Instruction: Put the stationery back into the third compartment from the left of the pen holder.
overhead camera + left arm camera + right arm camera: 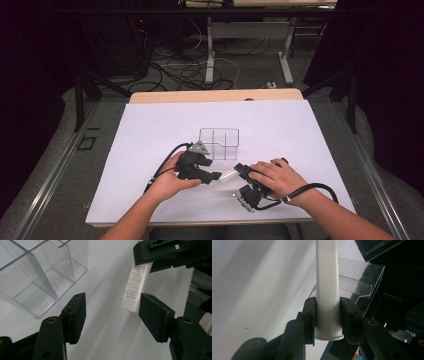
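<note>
Right hand-held gripper (327,315): clamped tight on a white plastic tube (327,290) near its wider end, above the white counter (150,150). Left hand-held gripper (112,312): jaws partly apart, nothing pinched, one pad just beside the tube's flat printed end (135,287). Clear plastic box with little compartments (219,144): on the counter, just behind both grippers, near the tube.
</note>
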Tool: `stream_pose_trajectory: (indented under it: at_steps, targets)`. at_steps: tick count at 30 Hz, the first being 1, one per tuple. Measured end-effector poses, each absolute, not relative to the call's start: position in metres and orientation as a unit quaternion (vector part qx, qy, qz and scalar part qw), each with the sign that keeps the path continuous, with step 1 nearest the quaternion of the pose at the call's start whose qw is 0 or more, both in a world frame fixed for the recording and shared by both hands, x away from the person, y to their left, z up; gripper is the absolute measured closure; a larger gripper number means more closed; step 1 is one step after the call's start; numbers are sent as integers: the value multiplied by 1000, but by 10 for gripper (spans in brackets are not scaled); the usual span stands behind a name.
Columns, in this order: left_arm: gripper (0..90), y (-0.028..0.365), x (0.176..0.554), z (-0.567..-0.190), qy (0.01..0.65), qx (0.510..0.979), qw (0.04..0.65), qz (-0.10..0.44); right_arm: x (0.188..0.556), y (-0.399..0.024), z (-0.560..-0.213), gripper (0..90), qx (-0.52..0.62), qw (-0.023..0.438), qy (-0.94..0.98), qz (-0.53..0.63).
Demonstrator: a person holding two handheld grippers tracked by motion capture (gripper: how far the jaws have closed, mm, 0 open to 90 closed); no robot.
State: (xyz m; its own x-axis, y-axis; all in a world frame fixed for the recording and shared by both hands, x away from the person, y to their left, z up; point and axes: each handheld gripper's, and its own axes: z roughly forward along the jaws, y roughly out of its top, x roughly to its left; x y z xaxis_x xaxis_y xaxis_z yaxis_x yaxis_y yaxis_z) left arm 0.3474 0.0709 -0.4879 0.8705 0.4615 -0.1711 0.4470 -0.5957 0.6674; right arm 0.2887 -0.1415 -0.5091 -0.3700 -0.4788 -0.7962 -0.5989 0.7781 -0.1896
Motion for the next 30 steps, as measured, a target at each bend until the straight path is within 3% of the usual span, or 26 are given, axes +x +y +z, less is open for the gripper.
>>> stream_pose_trajectory:
  at_steps: [19, 30]
  targets:
    - [575, 23, 353, -488, 194, 932, 306, -19, 286, -139, -512, 668, -348, 463, 813, 54]
    - [651, 15, 356, -488, 181, 942, 282, -21, 285, -138, -513, 668, -351, 465, 811, 54]
